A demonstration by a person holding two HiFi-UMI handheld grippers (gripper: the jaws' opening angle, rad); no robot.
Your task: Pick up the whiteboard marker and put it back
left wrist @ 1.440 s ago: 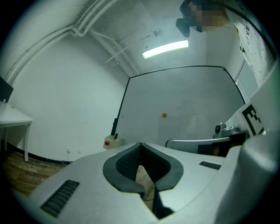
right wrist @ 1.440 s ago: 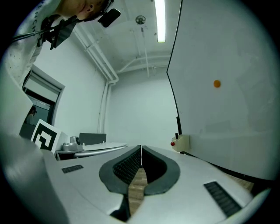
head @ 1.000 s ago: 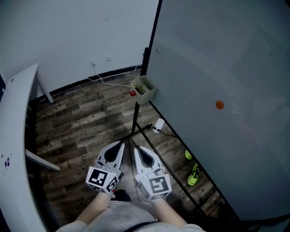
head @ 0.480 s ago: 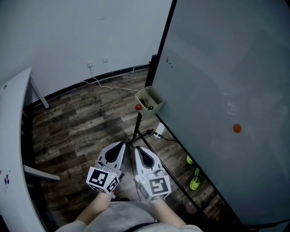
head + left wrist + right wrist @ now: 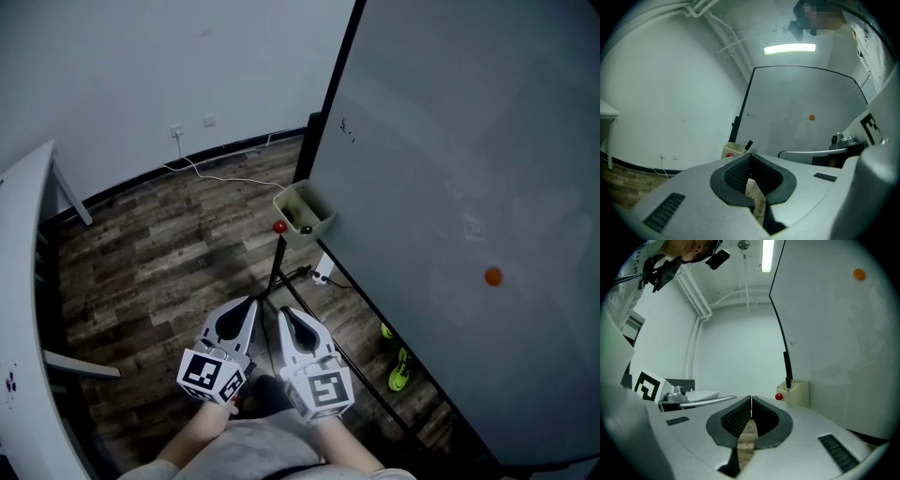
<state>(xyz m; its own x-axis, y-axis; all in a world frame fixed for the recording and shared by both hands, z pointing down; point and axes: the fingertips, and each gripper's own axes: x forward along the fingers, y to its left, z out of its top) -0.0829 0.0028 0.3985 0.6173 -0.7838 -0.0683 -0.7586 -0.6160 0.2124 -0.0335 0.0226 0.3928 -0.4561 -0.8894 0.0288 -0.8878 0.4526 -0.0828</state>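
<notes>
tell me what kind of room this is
Likely an office or classroom-type room: a big whiteboard on a stand, a small marker holder fixed to its frame, and a wall socket above wood-plank flooring.

Open wooden floor leads to the beige tray; the whiteboard blocks the right.

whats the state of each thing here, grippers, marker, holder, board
left gripper: shut, empty
right gripper: shut, empty
black whiteboard marker: standing tilted in the holder, not gripped
beige box holder: open-topped, at the whiteboard's lower corner
grey whiteboard: upright, nearly blank
round orange magnet: stuck on the whiteboard
</notes>
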